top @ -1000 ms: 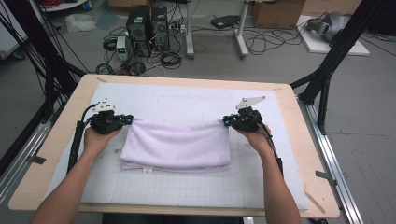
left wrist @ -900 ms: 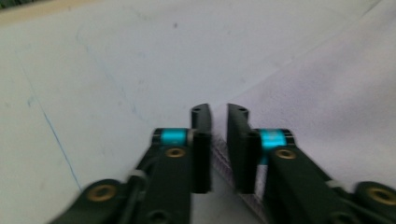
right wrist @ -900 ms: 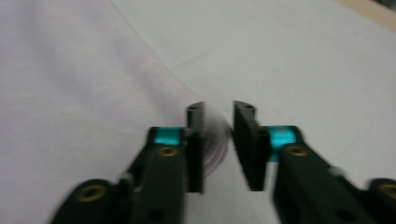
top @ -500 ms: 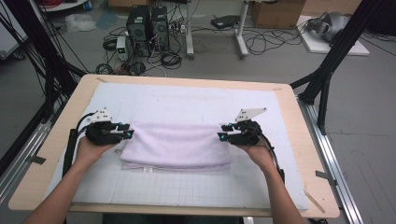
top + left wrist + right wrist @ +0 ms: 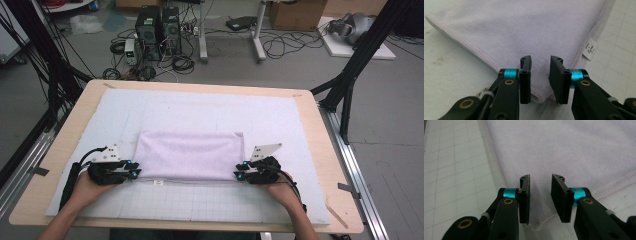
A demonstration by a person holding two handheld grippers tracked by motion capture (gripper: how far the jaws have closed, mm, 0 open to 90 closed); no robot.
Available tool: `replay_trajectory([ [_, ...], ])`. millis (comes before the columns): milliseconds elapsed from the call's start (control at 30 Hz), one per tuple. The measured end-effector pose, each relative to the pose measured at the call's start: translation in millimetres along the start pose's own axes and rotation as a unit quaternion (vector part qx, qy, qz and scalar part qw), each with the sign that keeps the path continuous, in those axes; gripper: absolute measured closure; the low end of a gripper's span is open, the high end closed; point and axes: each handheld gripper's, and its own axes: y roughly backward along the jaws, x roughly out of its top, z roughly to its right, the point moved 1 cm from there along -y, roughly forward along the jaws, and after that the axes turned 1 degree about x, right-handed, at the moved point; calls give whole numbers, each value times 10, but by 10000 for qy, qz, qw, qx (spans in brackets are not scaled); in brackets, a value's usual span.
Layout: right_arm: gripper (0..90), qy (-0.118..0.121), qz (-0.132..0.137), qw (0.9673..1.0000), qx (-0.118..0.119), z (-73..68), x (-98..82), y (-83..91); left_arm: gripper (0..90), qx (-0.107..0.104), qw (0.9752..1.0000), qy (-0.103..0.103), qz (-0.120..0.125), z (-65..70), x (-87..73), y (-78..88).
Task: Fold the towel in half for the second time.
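1. Folded towel (image 5: pixel 190 155) lay mid-frame on the white mat (image 5: pixel 300 120), label (image 5: pixel 590 47) at its near edge.
2. Your left gripper (image 5: pixel 134 171) sat at the towel's lower-left corner and your right gripper (image 5: pixel 241 175) at its lower-right. Both had just been closing; jaws were partly apart, corner between, not pinched.
3. Risk: closing that shallow could've caught the top layer only, so the fold would've split on lifting.
4. Uneven pulls could've skewed it.
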Motion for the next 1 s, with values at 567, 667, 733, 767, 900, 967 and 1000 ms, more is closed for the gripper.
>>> replay_trajectory([
  [567,574,-33,433,9983,-382,213,156,127,558,285,9992,166,229,-205,149,-7],
  [667,555,-160,473,9975,-490,405,244,122,548,438,9978,366,348,-373,252,-83],
  [733,541,-211,511,9966,-612,550,305,106,543,628,9960,485,399,-490,322,-135],
  [767,524,-283,475,9964,-636,622,344,96,540,693,9952,546,433,-548,358,-156],
  [900,478,-434,467,9942,-870,868,404,30,517,910,9919,755,467,-772,505,-237],
  [967,456,-582,421,9934,-894,973,359,-8,503,992,9905,853,414,-845,541,-288],
  [1000,448,-678,421,9929,-883,1011,326,-27,488,999,9901,905,400,-879,540,-323],
])
